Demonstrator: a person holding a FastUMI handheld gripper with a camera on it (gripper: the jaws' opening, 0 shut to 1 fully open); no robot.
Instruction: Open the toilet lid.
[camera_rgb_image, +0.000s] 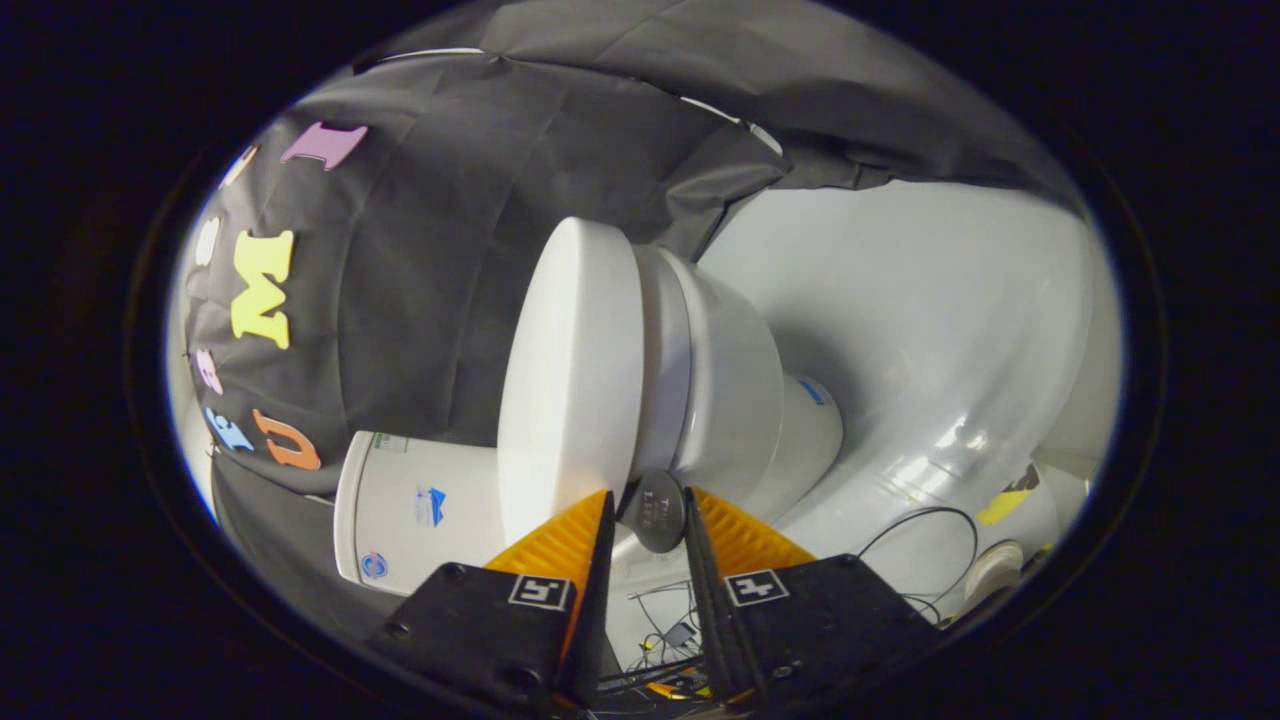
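Black cloth wall behind, pale floor to three o'clock; toilet (730, 400) rolled sideways in view, lid (570, 380) down on the seat. Orange fingers (560, 545) spread around a dark round tab (652, 510) at the lid's edge, not pinching; lifting all remains

This is a test booth made to look like a bathroom, not a real home. A white toilet (700, 370) with its lid (572, 370) closed and its tank (415, 505) stands on a smooth pale floor (930, 330). Black cloth (450, 250) hangs behind it as a wall. Loose black cables (925, 530) and yellow tape (1005, 505) lie on the floor near the toilet.
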